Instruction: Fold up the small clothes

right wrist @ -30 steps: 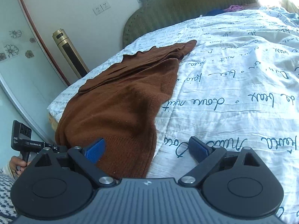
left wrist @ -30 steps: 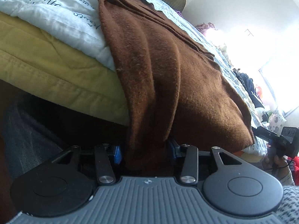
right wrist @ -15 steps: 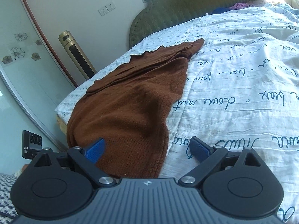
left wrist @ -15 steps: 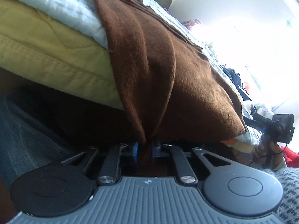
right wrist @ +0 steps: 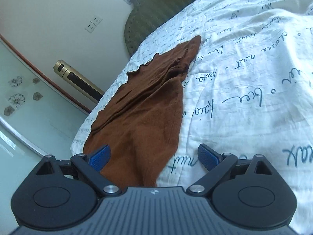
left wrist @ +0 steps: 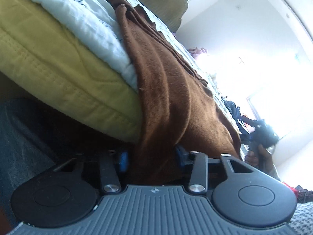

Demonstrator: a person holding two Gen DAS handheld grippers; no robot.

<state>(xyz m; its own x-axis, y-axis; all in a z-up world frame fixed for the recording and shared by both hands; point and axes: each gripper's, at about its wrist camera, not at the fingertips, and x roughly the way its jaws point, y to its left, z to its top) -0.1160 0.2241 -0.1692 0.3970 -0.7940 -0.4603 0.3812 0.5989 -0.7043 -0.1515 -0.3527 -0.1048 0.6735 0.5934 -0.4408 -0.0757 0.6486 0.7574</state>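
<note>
A brown knit garment lies lengthwise on the white quilt, its near end hanging over the bed's edge. In the left wrist view the garment drapes down the bed's side, and its hanging end sits between the blue pads of my left gripper, whose jaws stand apart around the bunched cloth. My right gripper is open above the bed's edge, its left pad over the garment's near end and its right pad over the quilt. It holds nothing.
A yellow mattress cover shows under the quilt. A green headboard stands at the far end. A gold tower fan and a glass panel are left of the bed. Other clothes lie farther along it.
My left gripper's jaws closed on the hanging end half a second ago and now stand wider apart around it. My right gripper has moved in over the garment's near end, still open.
</note>
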